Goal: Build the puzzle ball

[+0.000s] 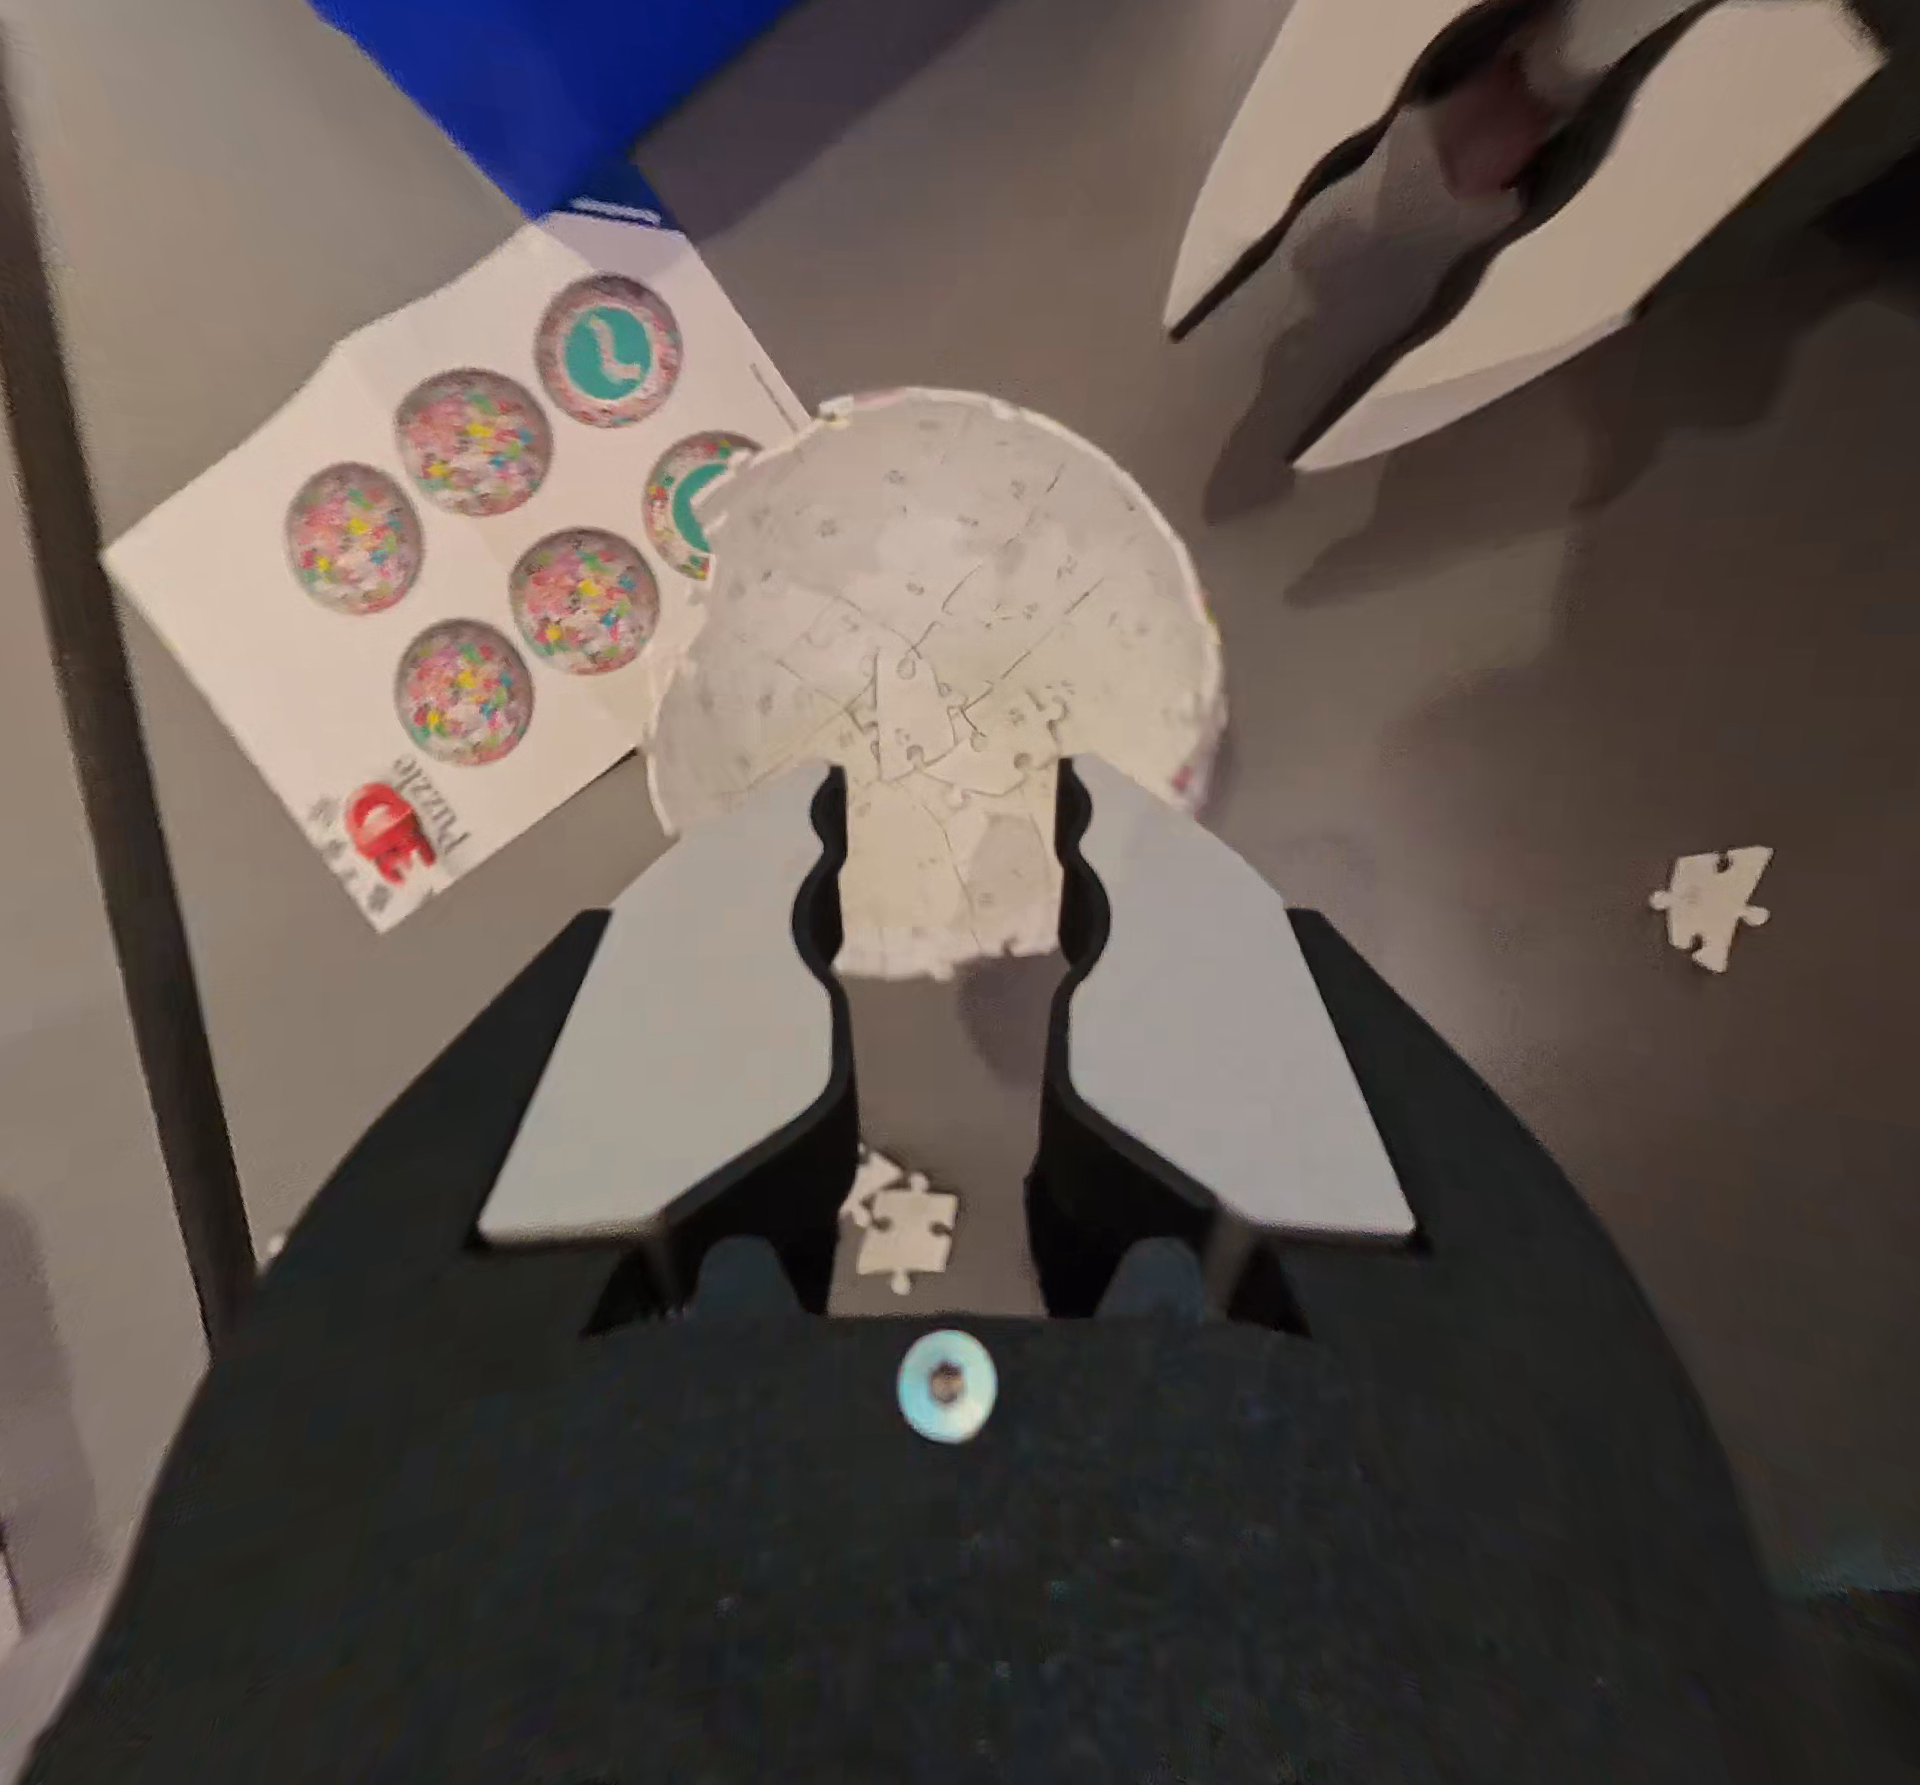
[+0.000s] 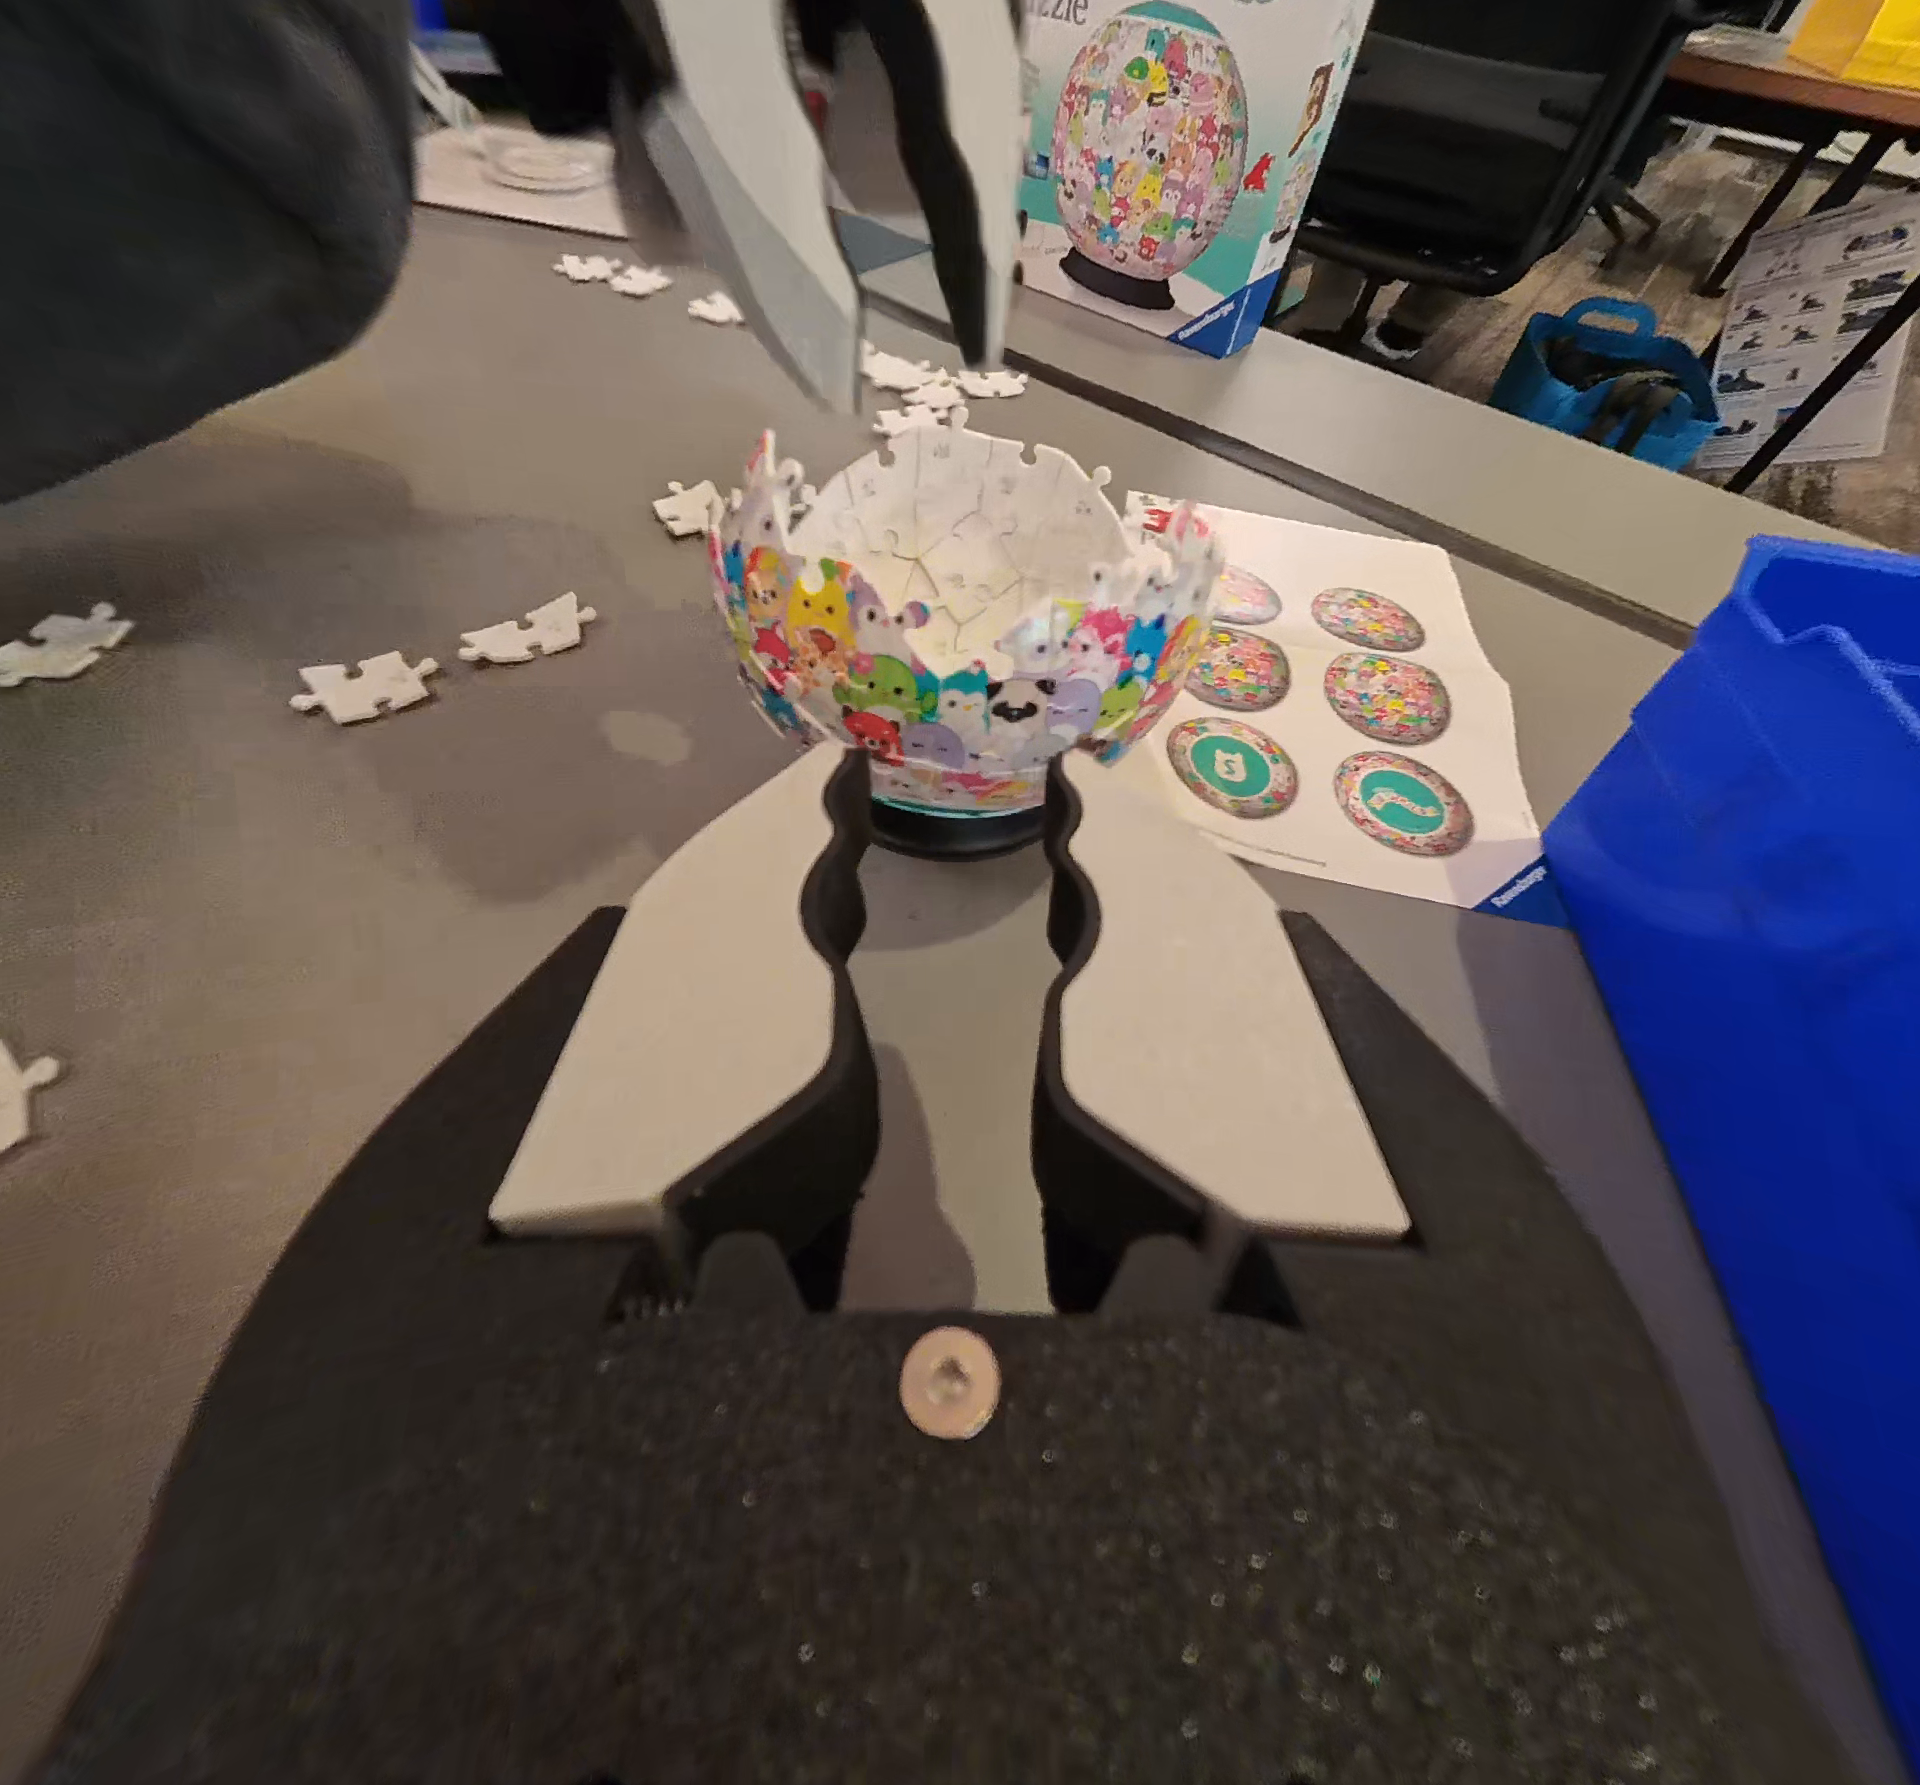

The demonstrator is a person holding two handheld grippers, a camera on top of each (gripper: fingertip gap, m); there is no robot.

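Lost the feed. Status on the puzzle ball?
Left gripper open above half-built ball. Right gripper open, empty, near its stand. Loose pieces scattered; nothing blocking.

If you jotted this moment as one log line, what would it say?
stage: ball half built | half-built puzzle ball: on black stand | left gripper: open, above ball | right gripper: open, empty, beside stand | loose pieces: on table
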